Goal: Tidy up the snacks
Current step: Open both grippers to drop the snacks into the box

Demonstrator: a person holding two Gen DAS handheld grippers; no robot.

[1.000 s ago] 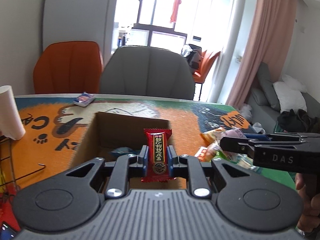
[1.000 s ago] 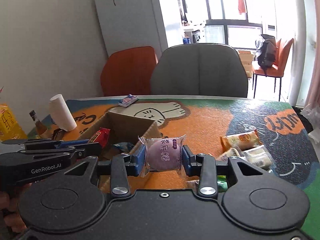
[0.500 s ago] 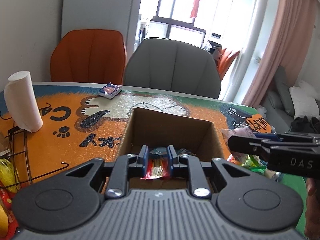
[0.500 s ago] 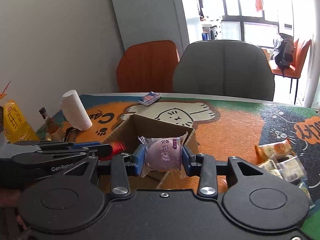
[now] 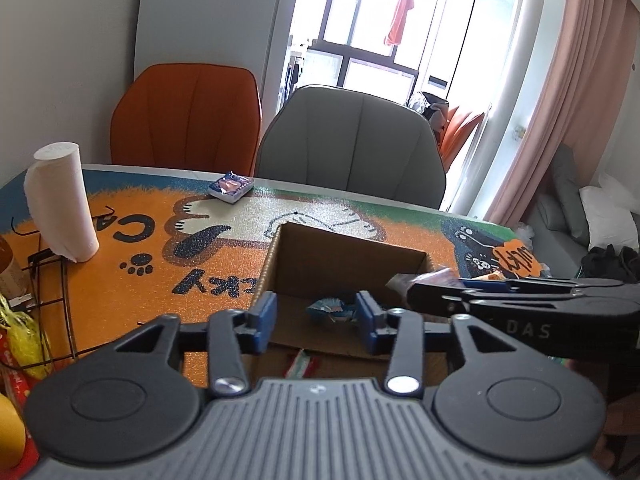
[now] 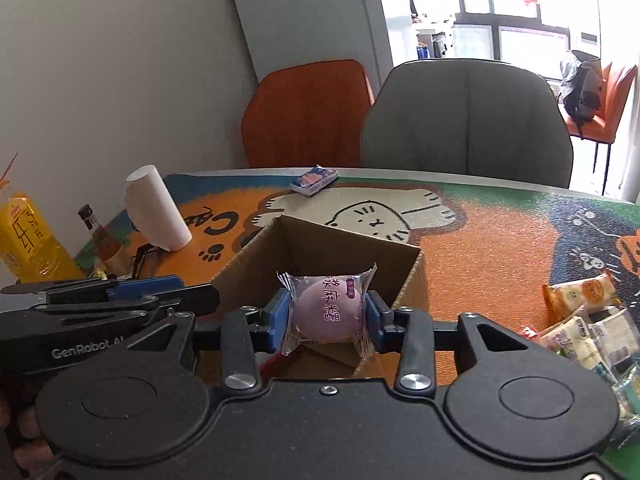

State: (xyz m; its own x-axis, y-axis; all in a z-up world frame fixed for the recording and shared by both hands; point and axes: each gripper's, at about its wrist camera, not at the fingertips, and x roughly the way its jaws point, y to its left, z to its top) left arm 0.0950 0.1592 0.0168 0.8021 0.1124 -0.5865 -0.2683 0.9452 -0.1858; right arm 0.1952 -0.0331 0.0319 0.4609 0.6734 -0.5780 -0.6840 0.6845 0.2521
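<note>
An open cardboard box [image 5: 352,238] stands on the orange cat-print mat. My left gripper [image 5: 316,314] hovers over its near side, jaws opening, nothing between them. Below it, a red snack bar [image 5: 301,362] lies in the box, and a blue wrapper [image 5: 332,307] rests on the box floor. My right gripper [image 6: 328,312] is over the box [image 6: 344,242] too. Its jaws are opening, but the pads still touch a purple round snack packet [image 6: 328,306] between them. In each wrist view the other gripper shows side-on at the frame edge.
A paper roll [image 5: 60,204] stands at the left beside a wire rack [image 5: 48,280]. A small blue packet [image 5: 231,186] lies by the far table edge. Several loose snacks [image 6: 588,320] are piled to the right of the box. Bottles [image 6: 28,236] stand at far left, two chairs behind the table.
My left gripper opened and let go of the red snack bar, which dropped into the box. Both grippers shifted further over the box. The purple packet stays between the right pads.
</note>
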